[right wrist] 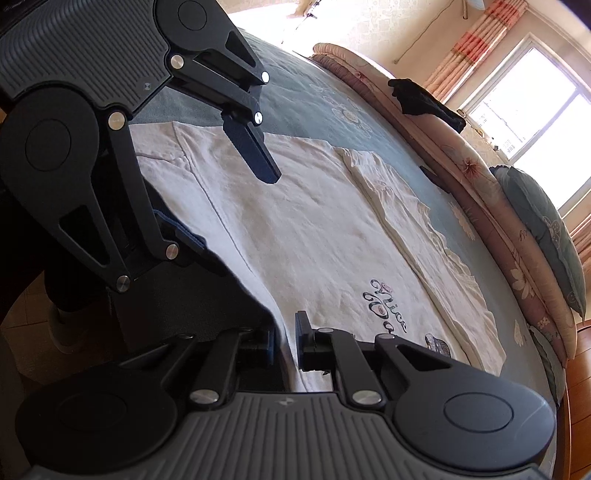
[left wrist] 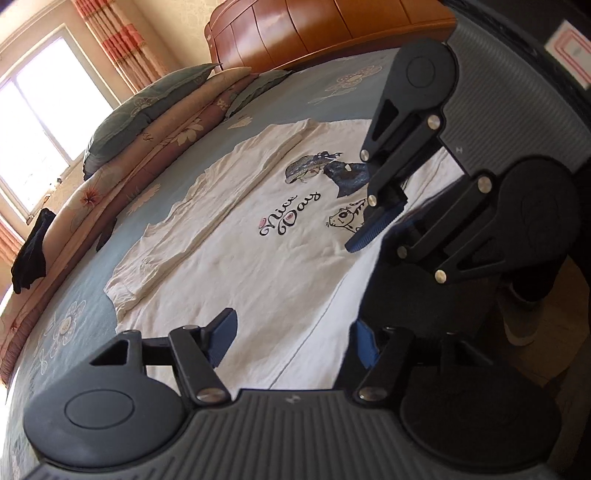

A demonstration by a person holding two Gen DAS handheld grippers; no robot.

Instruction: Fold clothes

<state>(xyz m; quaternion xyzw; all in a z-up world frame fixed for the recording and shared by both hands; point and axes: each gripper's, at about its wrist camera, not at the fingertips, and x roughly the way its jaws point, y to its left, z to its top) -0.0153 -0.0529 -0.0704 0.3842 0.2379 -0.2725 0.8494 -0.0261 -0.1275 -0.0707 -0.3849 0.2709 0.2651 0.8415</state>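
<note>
Nearest in the left wrist view, the left hand-held gripper [left wrist: 293,341] stands open over the near hem corner of the white T-shirt [left wrist: 229,258]. Its blue-padded fingers [left wrist: 221,339] are spread well apart, with cloth showing between them but not pinched. The right wrist view shows the right hand-held gripper [right wrist: 288,347] closed to a narrow slit, with the near edge of the T-shirt [right wrist: 295,221] clamped between its pads. Each tool also appears in the other's camera: the right hand-held gripper [left wrist: 391,221] bites the shirt's edge beside the cartoon print, and the left hand-held gripper [right wrist: 225,199] has one finger above the cloth and the other down at the bed's edge. The T-shirt lies flat, print up, on the blue-grey flowered bed cover [left wrist: 74,332], reading "Nice Day" [left wrist: 288,218]. Its far side, sleeve included, is folded inward in a long strip [left wrist: 177,229]. Beyond it, a folded quilt and pillows [left wrist: 147,147] line the far side of the bed, with a dark garment [left wrist: 33,254] draped over them. Farthest are the wooden headboard [left wrist: 314,33] and a bright window [left wrist: 37,129] with striped curtains.
</note>
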